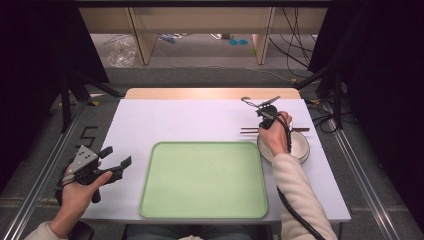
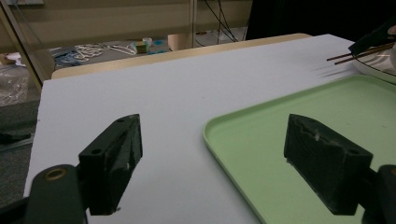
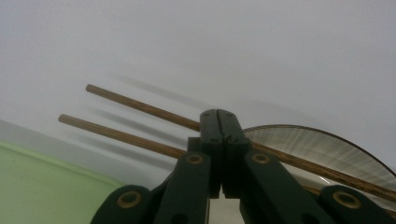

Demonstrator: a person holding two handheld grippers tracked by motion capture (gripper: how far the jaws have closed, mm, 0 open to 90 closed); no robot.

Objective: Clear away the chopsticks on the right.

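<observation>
- The right gripper sits at the far right of the table, above the near edge of a pale bowl.
- In the right gripper view, its jaws are pressed together with no gap between them, and the pair of chopsticks runs across just at the jaw tips. Whether the jaws actually pinch the sticks cannot be told from this view.
- The chopsticks are two brown wooden sticks lying side by side, nearly parallel. Their free ends point out over the bare white table; their other ends cross the rim of the bowl.
- In the high view the chopsticks lie across the far edge of the bowl, just beyond the far right corner of the green tray.
- The bowl stands on the table just beside the right edge of the tray, not in it.
- The left gripper is held at the left edge of the table, near the left side of the tray and well apart from the chopsticks.
- In the left gripper view, its jaws stand wide apart with nothing between them; one jaw is over the white table, the other over the tray.
- The tray holds nothing.
</observation>
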